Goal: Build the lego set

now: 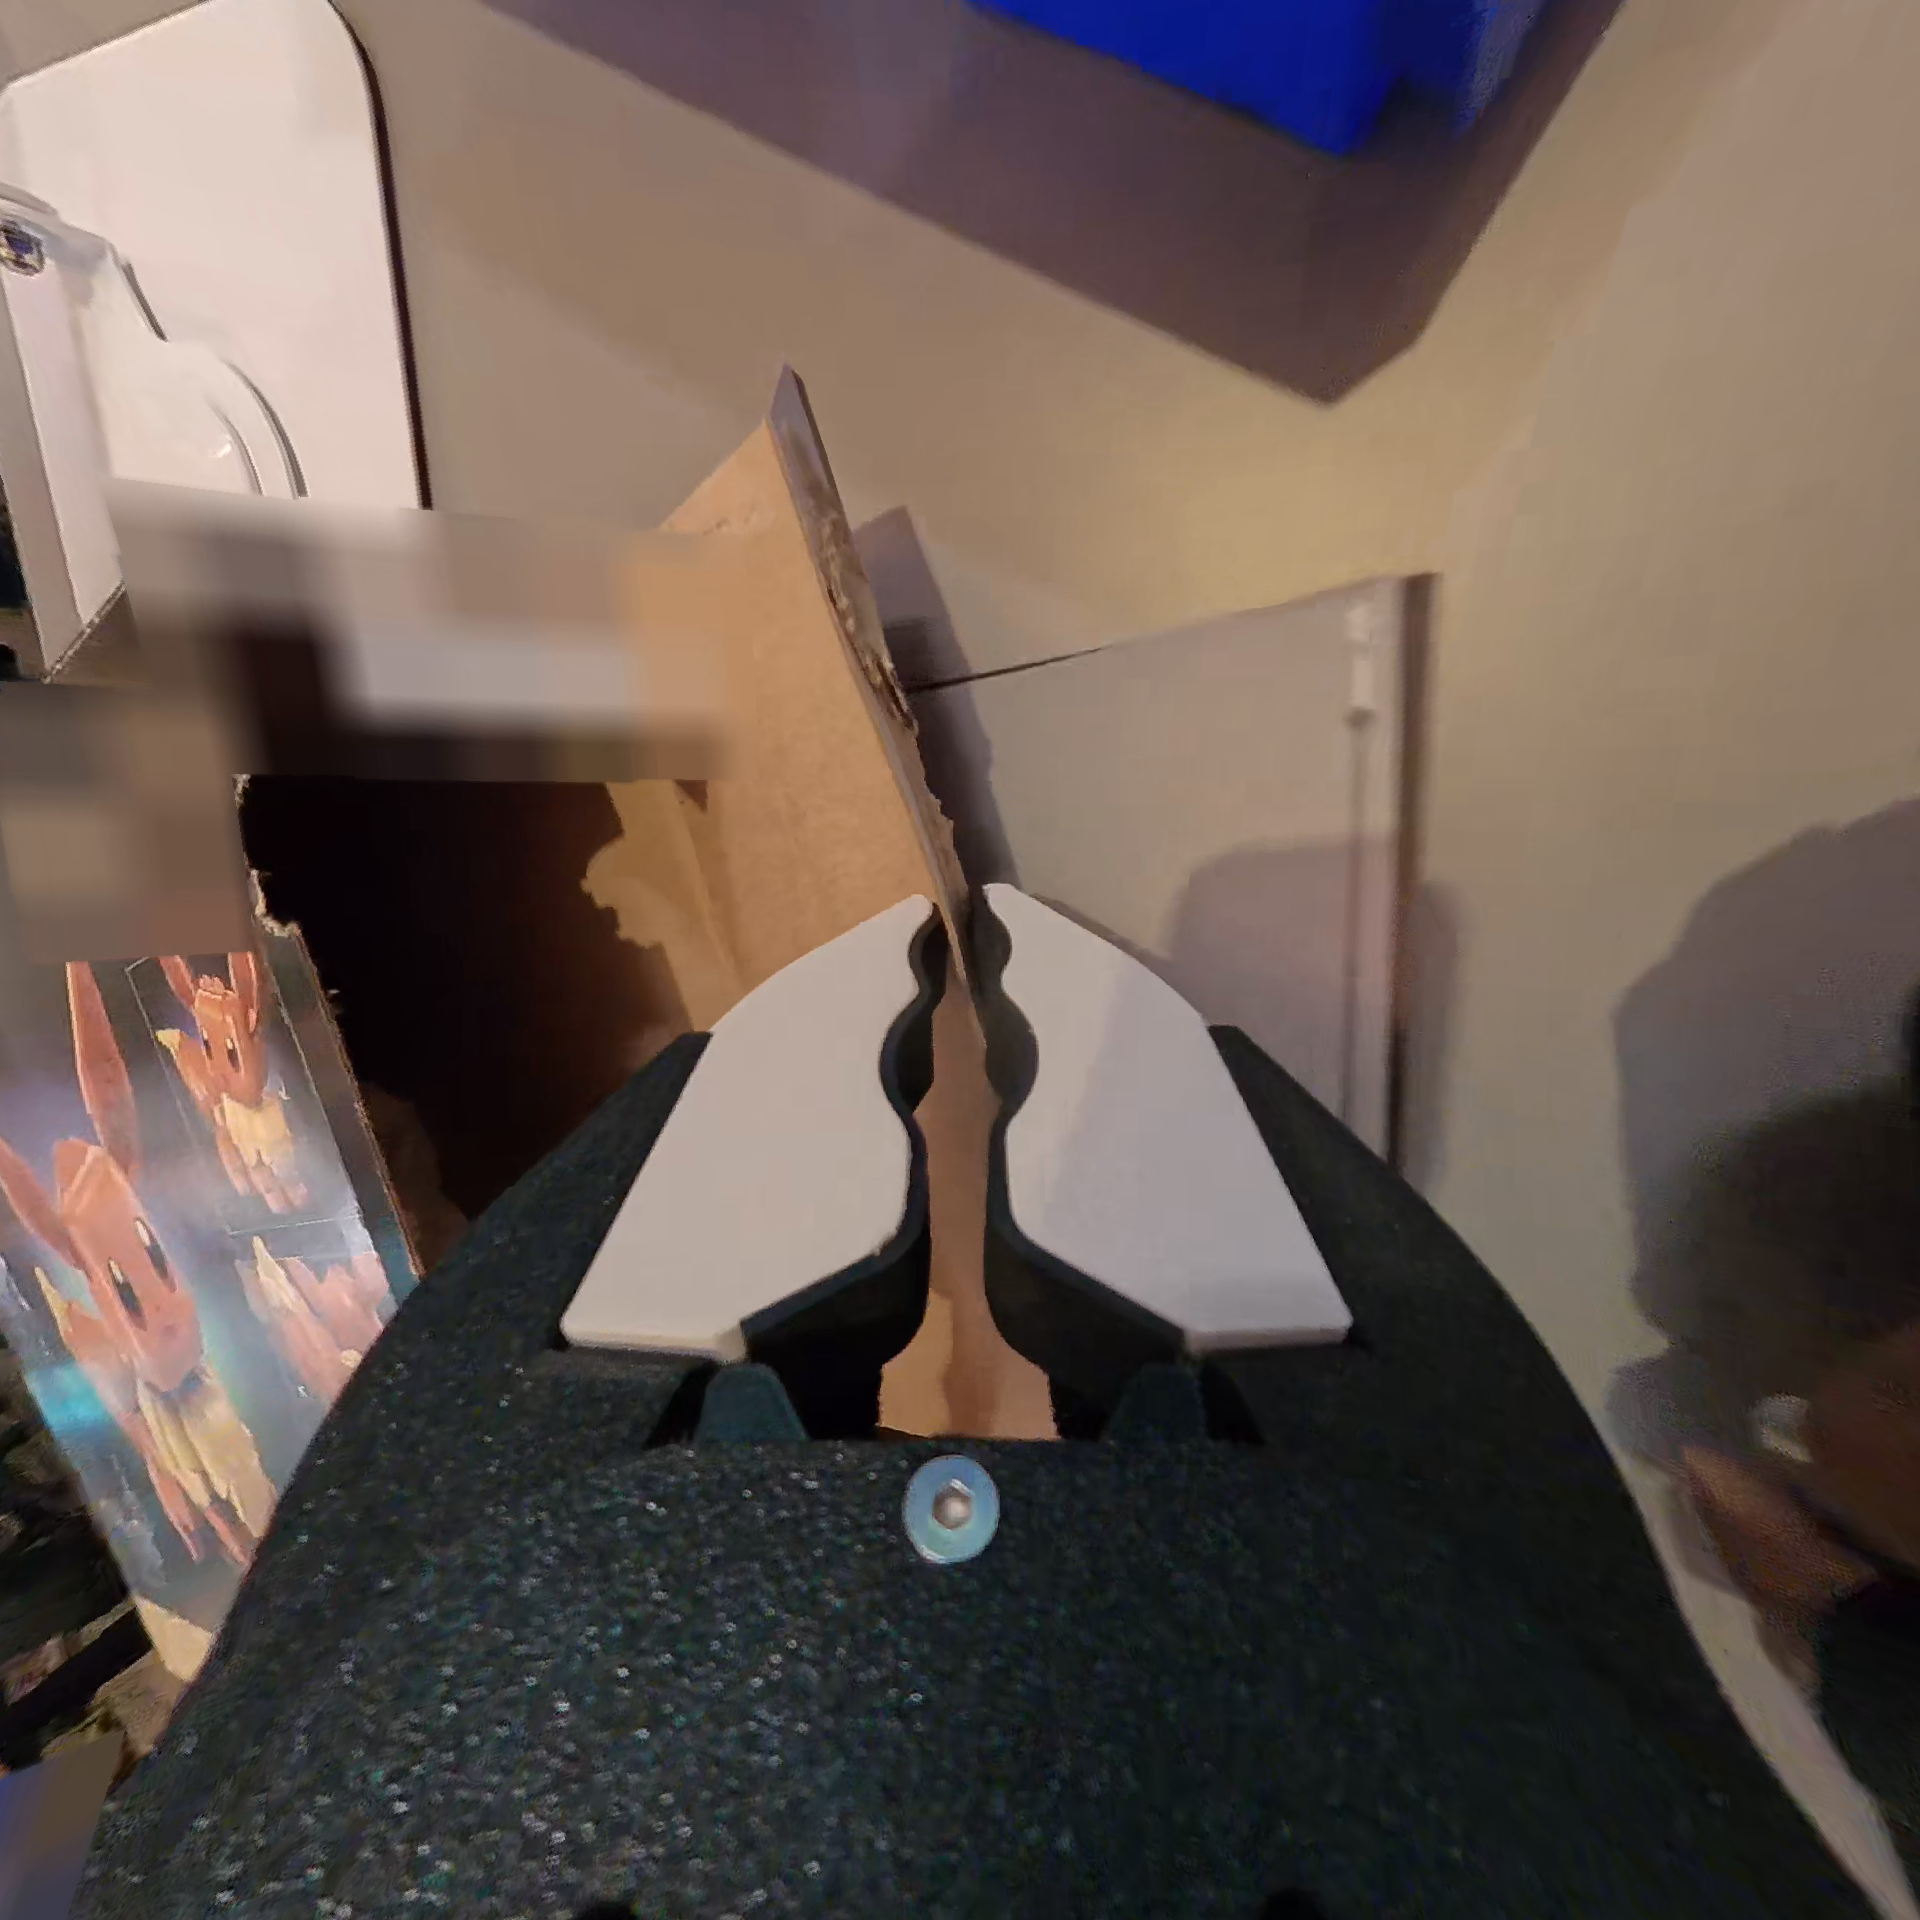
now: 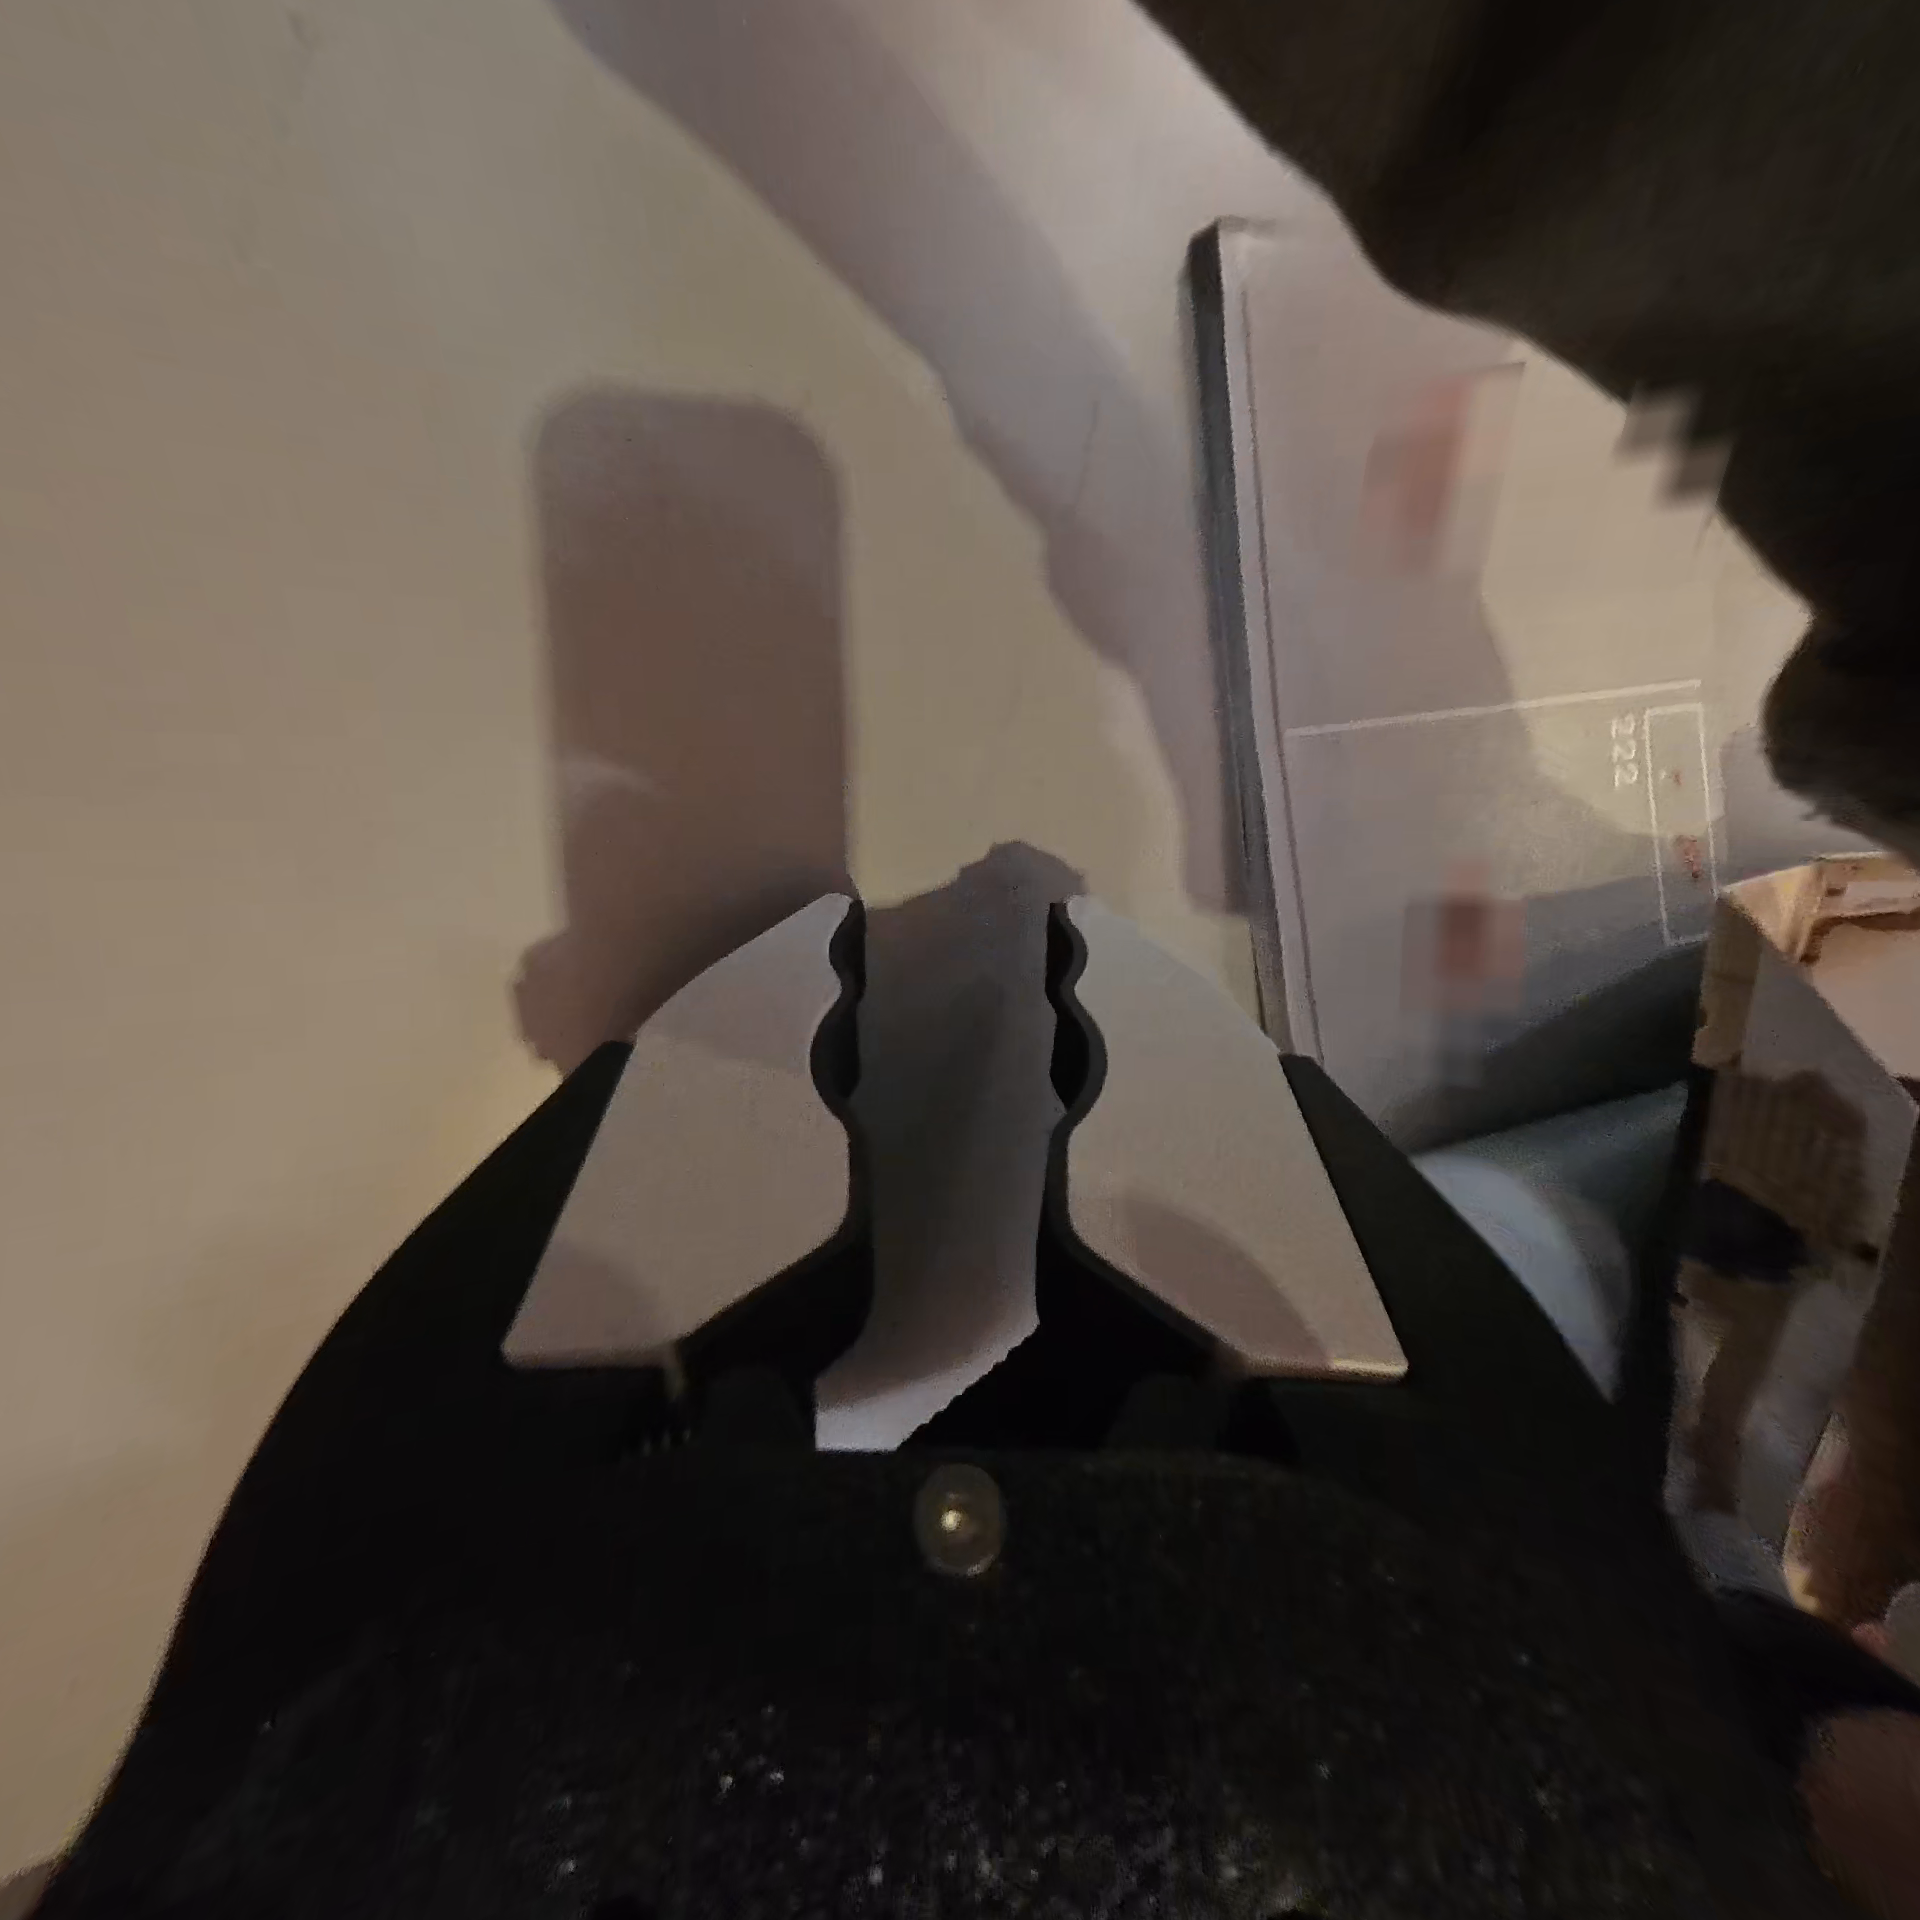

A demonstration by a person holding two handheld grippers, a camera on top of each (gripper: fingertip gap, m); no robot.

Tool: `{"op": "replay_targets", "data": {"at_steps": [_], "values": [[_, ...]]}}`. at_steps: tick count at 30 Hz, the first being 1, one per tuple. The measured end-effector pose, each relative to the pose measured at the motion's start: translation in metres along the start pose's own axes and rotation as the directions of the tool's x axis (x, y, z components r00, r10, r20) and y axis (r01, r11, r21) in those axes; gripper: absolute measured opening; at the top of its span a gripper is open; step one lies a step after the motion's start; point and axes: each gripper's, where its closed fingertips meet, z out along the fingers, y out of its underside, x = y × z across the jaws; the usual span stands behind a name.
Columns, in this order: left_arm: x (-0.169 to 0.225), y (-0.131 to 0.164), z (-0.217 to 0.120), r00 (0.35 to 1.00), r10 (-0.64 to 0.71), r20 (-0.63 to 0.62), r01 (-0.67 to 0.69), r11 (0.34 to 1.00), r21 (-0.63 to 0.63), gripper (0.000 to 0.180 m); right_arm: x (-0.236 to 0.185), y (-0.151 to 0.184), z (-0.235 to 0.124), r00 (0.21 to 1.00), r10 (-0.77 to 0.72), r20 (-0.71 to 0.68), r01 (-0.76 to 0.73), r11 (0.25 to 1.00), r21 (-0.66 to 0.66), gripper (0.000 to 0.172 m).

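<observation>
My left gripper (image 1: 961, 914) is shut on the edge of a brown cardboard flap (image 1: 800, 665). The flap rises from an open cardboard box (image 1: 436, 987) and runs back between the fingers. The box side bears a print of orange cartoon animals (image 1: 156, 1247). My right gripper (image 2: 956, 914) is open above a pale tabletop (image 2: 260, 520). A torn pale grey scrap (image 2: 945, 1143) lies between its fingers, with its jagged end just past the tips. I cannot tell whether the pads touch it.
A grey flat sheet (image 1: 1195, 790) lies on the table right of the flap; it also shows in the right wrist view (image 2: 1455, 790). A white device (image 1: 208, 312) stands far left, a blue bin (image 1: 1247, 52) at the back. A dark sleeve (image 2: 1662, 260) hangs upper right. Across from one pair of fingers to the other is roughly 20 centimetres.
</observation>
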Motion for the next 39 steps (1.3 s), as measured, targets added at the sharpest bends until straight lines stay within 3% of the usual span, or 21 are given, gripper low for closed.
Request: {"op": "replay_targets", "data": {"at_steps": [5, 9, 15, 17, 19, 23, 25, 27, 30, 34, 39], "values": [[-0.009, 0.000, 0.020, 0.996, 0.022, 0.081, -0.016, 0.997, -0.069, 0.005, -0.003, 0.015, -0.009, 0.999, 0.039, -0.017, -0.038, 0.999, 0.020, 0.034], [-0.012, -0.011, 0.012, 0.988, -0.007, 0.154, 0.006, 1.000, 0.004, 0.010, -0.002, 0.024, -0.017, 0.996, 0.073, -0.044, -0.070, 0.996, 0.057, 0.034], [-0.024, -0.031, -0.060, 0.946, -0.125, 0.301, 0.019, 0.943, 0.331, 0.023, 0.009, 0.036, -0.033, 0.990, 0.100, -0.099, -0.092, 0.992, 0.089, 0.034], [-0.027, -0.016, -0.095, 0.918, -0.217, 0.332, 0.055, 0.899, 0.435, 0.026, 0.020, 0.042, -0.041, 0.980, 0.124, -0.158, -0.108, 0.988, 0.107, 0.036], [-0.027, 0.019, -0.119, 0.884, -0.336, 0.324, 0.142, 0.854, 0.500, 0.025, 0.036, 0.051, -0.053, 0.953, 0.180, -0.243, -0.149, 0.979, 0.142, 0.036], [0.002, 0.110, -0.110, 0.857, -0.482, 0.183, 0.362, 0.815, 0.453, 0.027, 0.088, 0.081, -0.088, 0.811, 0.352, -0.467, -0.283, 0.935, 0.213, 0.035], [0.024, 0.145, -0.091, 0.861, -0.489, 0.139, 0.418, 0.837, 0.352, 0.029, 0.107, 0.093, -0.100, 0.757, 0.373, -0.536, -0.319, 0.928, 0.194, 0.036], [0.043, 0.165, -0.077, 0.878, -0.464, 0.117, 0.425, 0.869, 0.251, 0.039, 0.117, 0.100, -0.102, 0.753, 0.334, -0.567, -0.325, 0.938, 0.121, 0.037], [0.061, 0.169, -0.064, 0.896, -0.442, 0.048, 0.425, 0.882, 0.204, 0.048, 0.127, 0.107, -0.101, 0.799, 0.199, -0.568, -0.266, 0.963, -0.036, 0.035], [0.073, 0.166, -0.054, 0.898, -0.439, -0.032, 0.437, 0.879, 0.191, 0.054, 0.128, 0.122, -0.093, 0.918, -0.008, -0.396, -0.088, 0.971, -0.224, 0.032], [0.080, 0.167, -0.054, 0.876, -0.476, -0.081, 0.482, 0.857, 0.182, 0.052, 0.135, 0.128, -0.087, 0.971, -0.001, -0.241, -0.054, 0.973, -0.226, 0.032]]}}
